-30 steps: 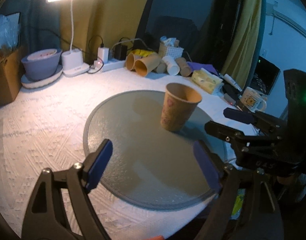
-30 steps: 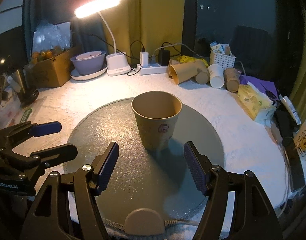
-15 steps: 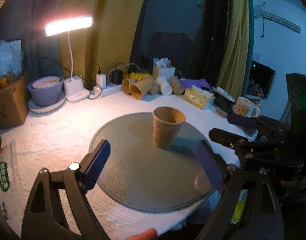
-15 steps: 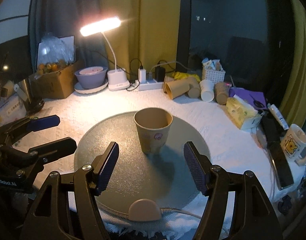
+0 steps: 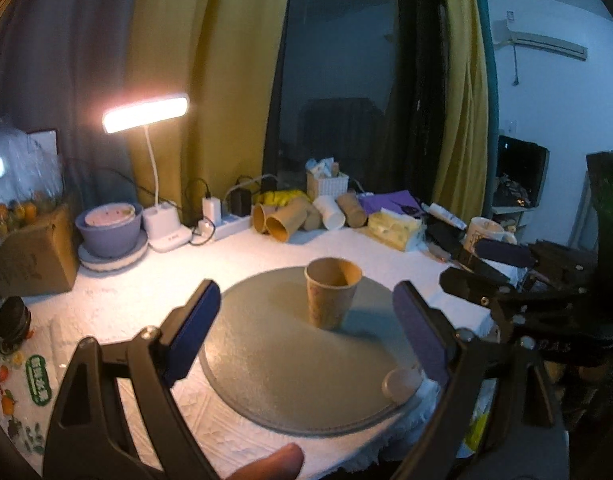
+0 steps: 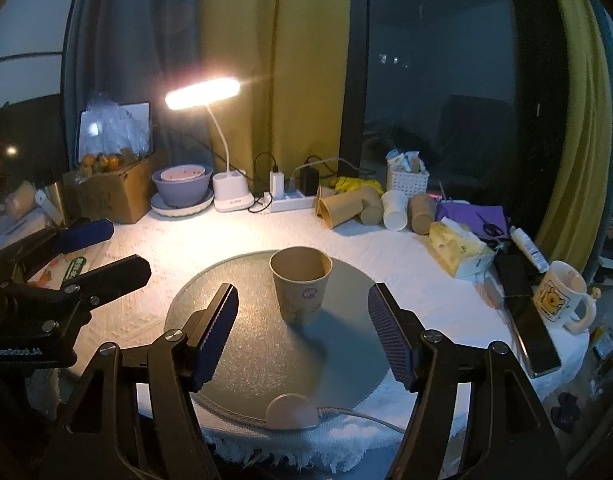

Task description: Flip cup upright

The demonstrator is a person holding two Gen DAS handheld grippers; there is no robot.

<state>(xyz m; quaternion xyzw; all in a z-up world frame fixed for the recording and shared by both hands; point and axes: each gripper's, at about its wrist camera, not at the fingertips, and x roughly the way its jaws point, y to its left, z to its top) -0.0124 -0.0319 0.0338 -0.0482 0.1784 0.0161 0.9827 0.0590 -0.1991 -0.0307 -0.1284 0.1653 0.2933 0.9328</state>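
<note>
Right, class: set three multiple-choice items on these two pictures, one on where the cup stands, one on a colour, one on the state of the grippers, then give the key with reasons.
1. Where does the cup stand?
A. on the round glass plate
B. in the cardboard box
C. on the tissue pack

2. What colour is the mug at the right?
A. red
B. white with a yellow bear
C. plain black

3. How are the grippers?
A. both shut on the cup
B. one holds the cup
C. both open, holding nothing

Key:
1 A, the cup's base rests on the plate.
2 B, a yellow bear shows on its white side.
3 C, the left gripper and right gripper have fingers spread wide, short of the upright cup.
</note>
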